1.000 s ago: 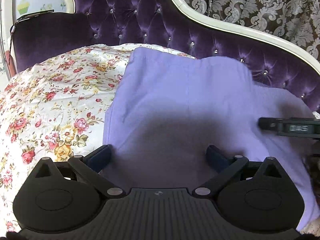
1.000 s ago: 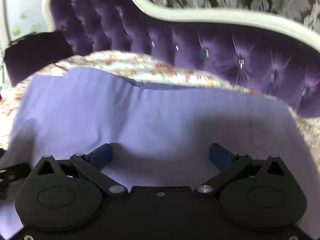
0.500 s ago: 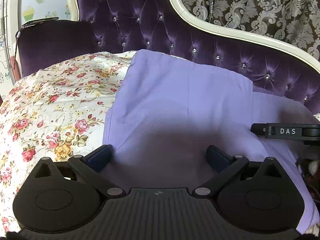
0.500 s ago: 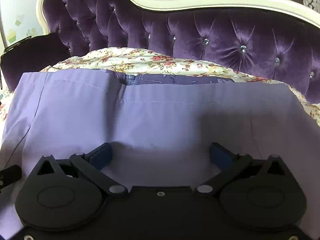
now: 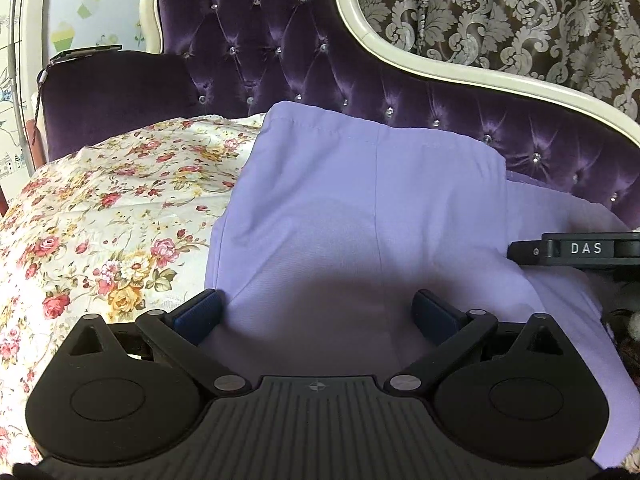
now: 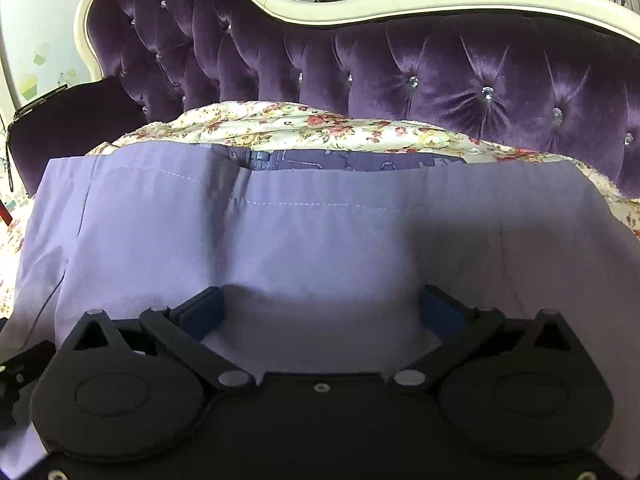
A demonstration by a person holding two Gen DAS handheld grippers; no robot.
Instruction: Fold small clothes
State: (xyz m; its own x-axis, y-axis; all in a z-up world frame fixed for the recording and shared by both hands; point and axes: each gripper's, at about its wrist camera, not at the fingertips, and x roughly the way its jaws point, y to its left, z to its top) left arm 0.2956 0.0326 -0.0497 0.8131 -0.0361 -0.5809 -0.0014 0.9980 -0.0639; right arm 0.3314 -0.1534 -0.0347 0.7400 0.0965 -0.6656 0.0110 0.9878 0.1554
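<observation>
A lilac garment (image 5: 360, 208) lies spread on the floral bed cover, its stitched hem toward the headboard. My left gripper (image 5: 318, 312) is open above its left part, blue pads wide apart, nothing between them. A black piece of the right gripper marked DAS (image 5: 576, 249) pokes in from the right edge. In the right wrist view the same lilac garment (image 6: 320, 240) fills the middle, folded over itself with a stitched edge across. My right gripper (image 6: 320, 312) hangs open over it, holding nothing. A darker printed cloth (image 6: 340, 160) peeks out beyond the hem.
The floral bed cover (image 5: 100, 208) stretches to the left of the garment. A purple tufted headboard (image 5: 280, 52) with a cream frame rises behind, and a dark purple cushion (image 5: 112, 92) sits at the far left. Patterned curtains (image 5: 500, 12) hang behind the headboard.
Both grippers have drawn back and tilted up, so more of the headboard shows. The garment now lies flatter, with its stitched hem in plain sight. Both grippers stay open.
</observation>
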